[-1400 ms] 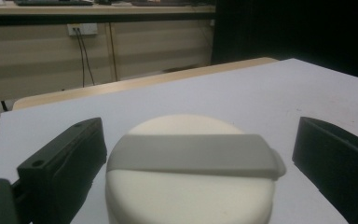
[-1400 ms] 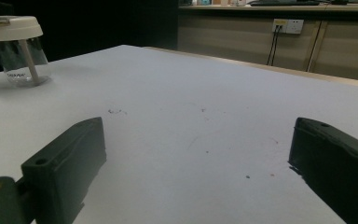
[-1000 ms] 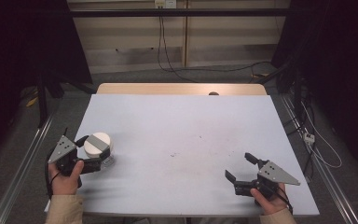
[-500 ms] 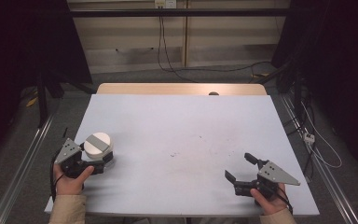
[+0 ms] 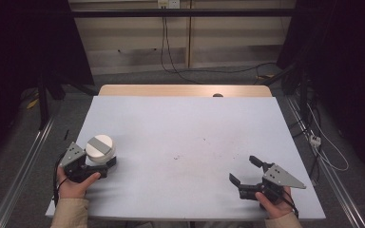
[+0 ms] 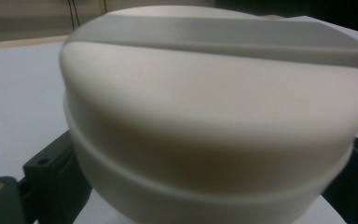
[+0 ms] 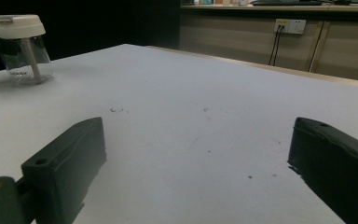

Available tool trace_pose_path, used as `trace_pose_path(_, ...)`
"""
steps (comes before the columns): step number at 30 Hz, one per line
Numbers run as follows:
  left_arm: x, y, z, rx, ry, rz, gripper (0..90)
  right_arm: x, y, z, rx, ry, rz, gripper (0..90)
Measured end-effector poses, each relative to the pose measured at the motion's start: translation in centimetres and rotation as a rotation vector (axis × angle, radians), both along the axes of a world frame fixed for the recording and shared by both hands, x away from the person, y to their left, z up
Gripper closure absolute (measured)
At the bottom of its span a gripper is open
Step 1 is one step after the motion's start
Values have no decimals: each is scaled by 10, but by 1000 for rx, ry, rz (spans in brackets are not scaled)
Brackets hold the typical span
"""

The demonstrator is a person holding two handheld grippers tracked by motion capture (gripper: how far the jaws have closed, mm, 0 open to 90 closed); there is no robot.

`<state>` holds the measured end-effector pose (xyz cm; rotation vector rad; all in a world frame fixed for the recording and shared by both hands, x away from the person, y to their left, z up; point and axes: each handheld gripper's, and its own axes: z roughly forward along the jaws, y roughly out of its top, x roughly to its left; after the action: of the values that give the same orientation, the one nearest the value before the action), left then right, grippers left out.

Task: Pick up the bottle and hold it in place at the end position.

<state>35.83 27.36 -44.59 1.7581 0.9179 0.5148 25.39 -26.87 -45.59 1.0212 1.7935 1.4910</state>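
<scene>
Since a second ago the left gripper (image 5: 95, 166) has slid forward around the white-lidded jar (image 5: 100, 148), and its jaws have just been closing with the jar between them. From the left gripper view, the jar's lid (image 6: 214, 93) bulges between the two black jaws, which flank it on both sides; whether they press on it I cannot tell. The jar stands upright near the left edge of the counter (image 5: 185, 128), toward the near-left corner. Close to the near-right corner, the right gripper (image 5: 247, 171) rests with jaws spread wide, nothing between them.
</scene>
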Motion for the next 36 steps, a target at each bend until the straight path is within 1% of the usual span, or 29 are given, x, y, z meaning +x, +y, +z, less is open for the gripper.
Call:
trace_pose_path(1, 0, 0, 0, 9, 2, -3, 45, 0, 0, 0, 0, 1, 1, 33)
trace_pose_path(2, 0, -1, 0, 4, 5, 3, 51, 0, 0, 0, 0, 1, 1, 33)
trace_pose_path(4, 1, 0, -1, 13, 11, 5, 62, 0, 0, 0, 0, 1, 2, 33)
trace_pose_path(6, 1, 1, -2, 19, 11, 10, 94, 0, 0, 0, -1, 2, 2, 33)
trace_pose_path(7, 0, 1, -2, 12, 15, 20, 115, 0, 0, 0, -1, 1, 3, 33)
trace_pose_path(8, 1, 1, -2, 10, 18, 22, 117, 0, 0, 0, -1, 2, 3, 33)
trace_pose_path(11, 1, 0, -3, 21, 19, 22, 141, 0, 0, 0, -1, 0, 2, 33)
trace_pose_path(15, 2, -1, -4, 39, 6, 25, 166, 0, -1, 0, 0, 0, -1, 33)
trace_pose_path(19, 2, -2, -4, 39, -4, 28, 172, 0, 0, 0, -3, -1, 2, 33)
trace_pose_path(20, 2, -1, -4, 45, -7, 22, 174, 0, 0, 0, -3, -1, 2, 33)
trace_pose_path(24, 2, -3, -4, 39, -22, 30, 180, 0, 0, 1, -2, -1, 2, 33)
trace_pose_path(26, 2, -3, -4, 52, -28, 30, 181, 0, 0, 1, -3, -2, 1, 33)
trace_pose_path(30, 1, -3, -1, 36, -39, 39, 183, 0, 0, 0, -4, -2, 2, 34)
trace_pose_path(31, 1, -3, -1, 20, -41, 42, 183, 0, 0, 0, -4, -2, 2, 34)
trace_pose_path(32, 1, -3, 0, 15, -43, 43, 184, 0, 0, 0, -7, -5, 3, 34)
trace_pose_path(34, 0, -4, 2, 7, -51, 37, 184, 0, 0, 1, -6, -5, 3, 33)
trace_pose_path(36, 0, -6, 3, -3, -51, 26, 184, 0, 0, 0, -6, -5, 2, 33)
